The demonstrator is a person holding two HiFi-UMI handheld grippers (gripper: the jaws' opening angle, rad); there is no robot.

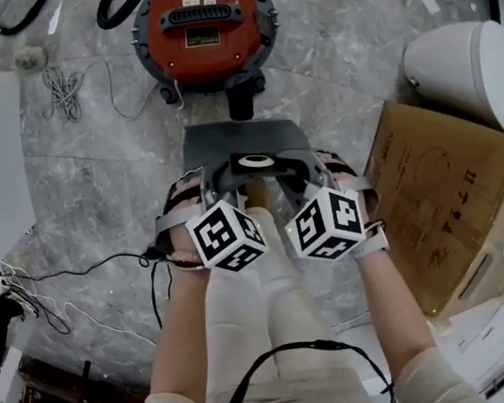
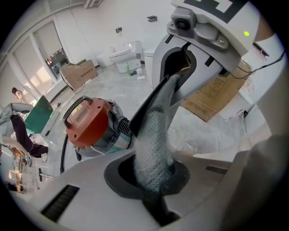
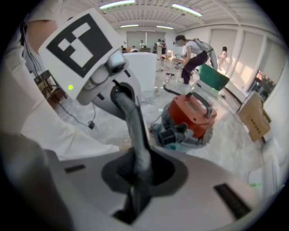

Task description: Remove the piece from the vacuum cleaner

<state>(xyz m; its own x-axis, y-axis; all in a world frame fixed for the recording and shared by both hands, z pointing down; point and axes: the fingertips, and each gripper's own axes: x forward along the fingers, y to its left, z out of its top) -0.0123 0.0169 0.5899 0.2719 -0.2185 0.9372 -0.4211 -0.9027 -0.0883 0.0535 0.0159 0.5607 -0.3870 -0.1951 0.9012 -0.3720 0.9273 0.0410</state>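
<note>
A: Hunting for the piece: which way does it lie from the tools?
B: Dead ahead. The black fitting [image 1: 241, 103] juts from the front of the red vacuum cleaner [image 1: 205, 23] on the floor [image 1: 89, 193], its axis pointing back at the person.
A: Which is nearer?
B: Neither, I judge. Left tool [image 2: 153, 153] and right tool [image 3: 137, 153] sit side by side, both closed and seemingly empty.

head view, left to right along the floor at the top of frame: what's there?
white cable coil → red vacuum cleaner → cardboard box. Toilet left out: it overlaps the box in this order.
</note>
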